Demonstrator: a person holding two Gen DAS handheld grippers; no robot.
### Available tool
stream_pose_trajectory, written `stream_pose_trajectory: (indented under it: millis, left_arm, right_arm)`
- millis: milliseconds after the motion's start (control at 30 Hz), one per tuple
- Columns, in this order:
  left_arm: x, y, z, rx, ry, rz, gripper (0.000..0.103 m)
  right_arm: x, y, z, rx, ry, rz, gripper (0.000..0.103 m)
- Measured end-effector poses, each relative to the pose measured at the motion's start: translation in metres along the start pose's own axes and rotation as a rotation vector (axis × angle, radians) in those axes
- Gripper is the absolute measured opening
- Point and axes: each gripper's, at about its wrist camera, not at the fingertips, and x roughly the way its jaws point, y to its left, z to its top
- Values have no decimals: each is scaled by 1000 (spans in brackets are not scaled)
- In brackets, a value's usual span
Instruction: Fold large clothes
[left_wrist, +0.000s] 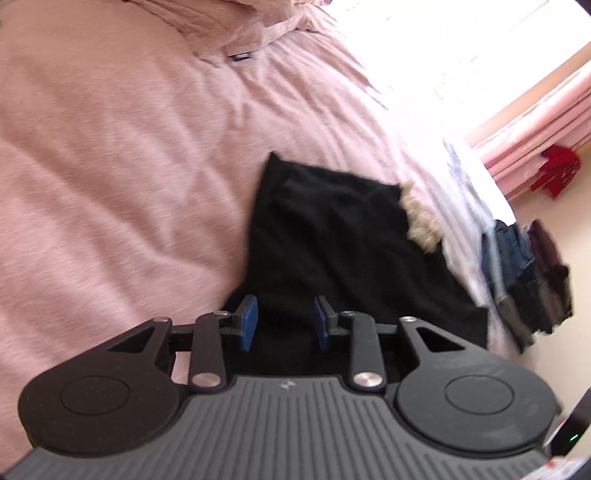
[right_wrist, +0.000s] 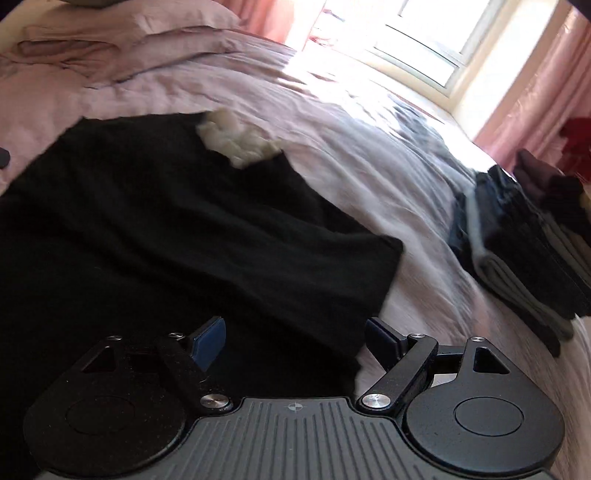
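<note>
While the black garment (right_wrist: 155, 221) lies spread on the pink bed (left_wrist: 110, 147), both left tongs (left_wrist: 284, 325) and right tongs (right_wrist: 295, 343) hover spread apart, pinching nothing.

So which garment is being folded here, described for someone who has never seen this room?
On the pink bed cover, it is the black garment spread flat before both open grippers. A cream fluffy trim at its far edge distinguishes it from the stack of folded clothes nearby.
</note>
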Motion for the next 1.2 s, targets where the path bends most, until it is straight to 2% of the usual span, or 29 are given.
stream_pose_trajectory:
  millis: [100, 167, 267, 300, 333, 367, 467, 533, 633, 667, 767, 833, 933, 967, 1000, 1067, 1100, 1167, 1200]
  left_arm:
    - [27, -12, 20, -48, -15, -50, 31]
    - [47, -14, 32, -84, -9, -42, 31]
    - [73, -11, 42, -146, 3, -27, 31]
    - [77, -11, 44, -155, -1, -15, 27]
    - [80, -10, 45, -159, -11, -2, 16]
    - [77, -14, 45, -144, -31, 6, 1]
    - [42, -32, 40, -51, -147, -36, 1]
    - [20, -43, 30, 40, -196, -13, 1]
    - [11, -35, 7, 103, -171, 58, 2]
    - [19, -29, 0, 126, -135, 102, 2]
    - [49, -14, -16, 176, -66, 165, 5]
    - [54, -14, -17, 207, -77, 177, 9]
    - [38, -17, -14, 272, -92, 214, 19]
    - [29, -16, -13, 285, -104, 253, 22]
    - [21, -15, -10, 293, -114, 302, 20]
    - [5, -13, -2, 308, -159, 392, 18]
    - [-2, -19, 2, 356, -196, 424, 18]
    - [-4, -37, 6, 472, -221, 393, 18]
    - [2, -48, 8, 516, -196, 348, 18]
  right_arm:
    - [6, -29, -10, 46, 26, -52, 81]
    - [6, -39, -17, 54, 35, -85, 81]
    - [9, -44, -23, 46, 10, -79, 81]
    - [10, -43, -23, 33, 4, -82, 81]
    - [12, -42, -22, 19, -5, -89, 81]
    - [14, -42, -21, 7, -20, -96, 81]
    - [15, -43, -21, -8, -43, -110, 81]
    - [17, -47, -23, 5, -38, -111, 81]
    - [20, -55, -26, 39, -15, -102, 81]
    - [22, -56, -26, 51, -7, -91, 81]
    - [23, -52, -24, 28, 8, -73, 81]
    - [21, -48, -23, -24, 19, -69, 81]
    - [12, -53, -23, -60, 67, -36, 81]
    - [6, -58, -22, -56, 89, -22, 81]
    - [-1, -64, -19, -39, 95, -10, 81]
    - [-16, -76, -11, 30, 56, 33, 80]
    - [-22, -82, -6, 79, 25, 65, 80]
    - [-20, -86, 8, 158, -27, 152, 74]
    - [-12, -84, 14, 177, -33, 199, 66]
